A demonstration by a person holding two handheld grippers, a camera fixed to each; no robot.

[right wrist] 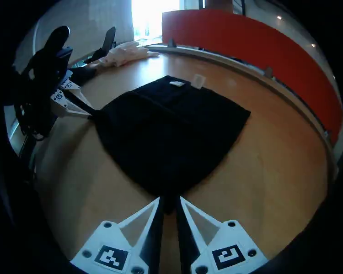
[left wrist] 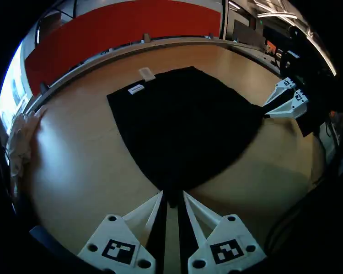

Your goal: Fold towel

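Now the black towel lies spread on the wooden table, and the fold looks only just begun. The left gripper and right gripper are each almost closed, pinching 1 near corner, so carrying those 2 corners across is left to do. Its small white tag is too tiny to read.

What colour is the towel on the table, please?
Plain black towel, with a small white label; clearest in the left gripper view.

No legible text. White tag on black towel too small to read.
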